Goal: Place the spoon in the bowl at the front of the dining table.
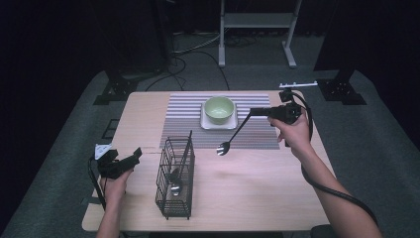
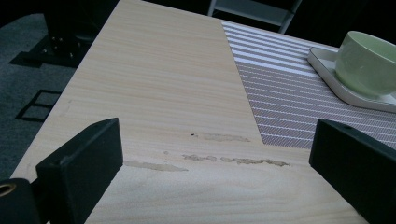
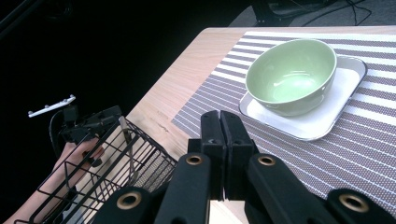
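We hold a slim dark-handled metal spoon (image 1: 232, 138) by its handle end in our right tongs (image 1: 253, 112), clenched on it above the striped grey placemat (image 1: 188, 111), near the table's (image 1: 247, 188) right edge. Its bowl hangs just before the pale green round bowl (image 1: 219, 109) on the white square plate (image 1: 207, 124). Our left tongs (image 1: 137, 154) stand released and empty near the left edge, beside the black wire cutlery basket (image 1: 174, 179).
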